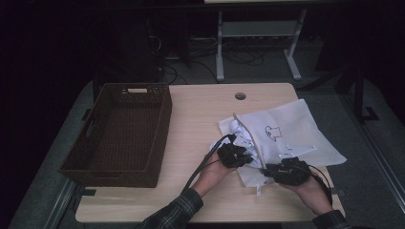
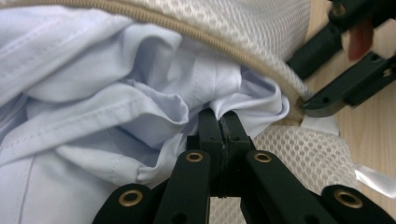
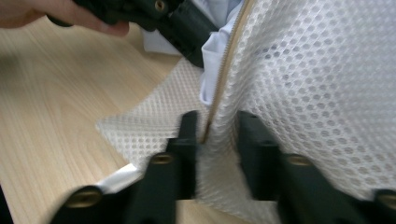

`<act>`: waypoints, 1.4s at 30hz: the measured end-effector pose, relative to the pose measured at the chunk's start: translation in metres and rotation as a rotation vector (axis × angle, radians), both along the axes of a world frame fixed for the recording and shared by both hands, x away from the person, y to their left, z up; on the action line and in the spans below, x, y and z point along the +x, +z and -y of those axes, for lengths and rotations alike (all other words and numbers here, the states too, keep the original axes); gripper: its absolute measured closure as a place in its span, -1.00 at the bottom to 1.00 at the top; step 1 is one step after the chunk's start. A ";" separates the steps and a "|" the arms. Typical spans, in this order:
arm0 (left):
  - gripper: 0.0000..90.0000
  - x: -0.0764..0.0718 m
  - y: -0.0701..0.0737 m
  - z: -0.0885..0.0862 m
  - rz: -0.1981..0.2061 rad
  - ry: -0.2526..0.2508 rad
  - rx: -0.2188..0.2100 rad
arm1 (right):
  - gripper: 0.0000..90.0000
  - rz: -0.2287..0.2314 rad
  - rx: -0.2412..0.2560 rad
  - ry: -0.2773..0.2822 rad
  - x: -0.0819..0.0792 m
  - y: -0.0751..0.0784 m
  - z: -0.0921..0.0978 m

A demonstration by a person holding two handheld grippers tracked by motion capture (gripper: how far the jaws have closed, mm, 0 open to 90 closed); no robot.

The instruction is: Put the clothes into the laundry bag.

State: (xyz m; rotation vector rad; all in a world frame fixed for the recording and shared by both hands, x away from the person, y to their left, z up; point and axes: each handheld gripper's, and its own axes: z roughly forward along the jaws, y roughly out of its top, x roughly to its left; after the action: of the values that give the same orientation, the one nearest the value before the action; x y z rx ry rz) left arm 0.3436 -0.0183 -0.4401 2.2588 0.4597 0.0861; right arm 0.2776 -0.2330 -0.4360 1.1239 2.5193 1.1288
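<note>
black jaws of the left gripper [image 2: 223, 122] rise closest to the lens, pressed tight together on a fold of pale blue-white shirt [image 2: 116, 107]. that shirt is smooth woven cotton, crumpled into soft ridges with stitched seams showing, and it sits in the mouth of a white mesh bag [image 2: 289, 149]. a tan zipper [image 2: 196, 35] runs along the bag's opening just above the cloth.

the right gripper [image 3: 215, 135] has its jaws a little apart around the bag's edge, the zipper end [image 3: 219, 88] and honeycomb mesh [image 3: 317, 84] standing between them; whether they actually bite the mesh is blurred, so i cannot tell. the other gripper is at the top of this view, held by a hand [image 3: 42, 14].

from the high view the bag [image 1: 286, 129] lies flat on the right half of a light wood-grain table [image 1: 200, 119], with a small dark printed figure [image 1: 273, 132] on it, too small to read. both grippers [image 1: 234, 155] [image 1: 286, 172] meet at its near edge. a dark brown woven basket [image 1: 162, 124], rectangular with handle slots, sits well apart at the left. plaid sleeve [image 1: 174, 212] at the bottom.
</note>
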 end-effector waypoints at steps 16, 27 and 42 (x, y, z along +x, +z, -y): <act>0.95 0.013 -0.005 0.037 -0.008 0.070 -0.079 | 0.89 0.030 0.035 0.009 -0.004 0.013 0.010; 0.27 -0.001 0.024 -0.012 0.030 0.074 -0.012 | 0.88 0.029 0.033 0.013 -0.003 0.010 0.013; 0.03 0.091 0.020 -0.072 0.041 0.309 0.024 | 0.85 0.008 0.036 0.011 0.001 0.007 0.015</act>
State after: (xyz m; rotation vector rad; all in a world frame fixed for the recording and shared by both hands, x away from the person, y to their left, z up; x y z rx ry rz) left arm 0.4347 0.0539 -0.4197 2.1882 0.7863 0.2970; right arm 0.2786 -0.2480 -0.4293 1.1133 2.5117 1.1834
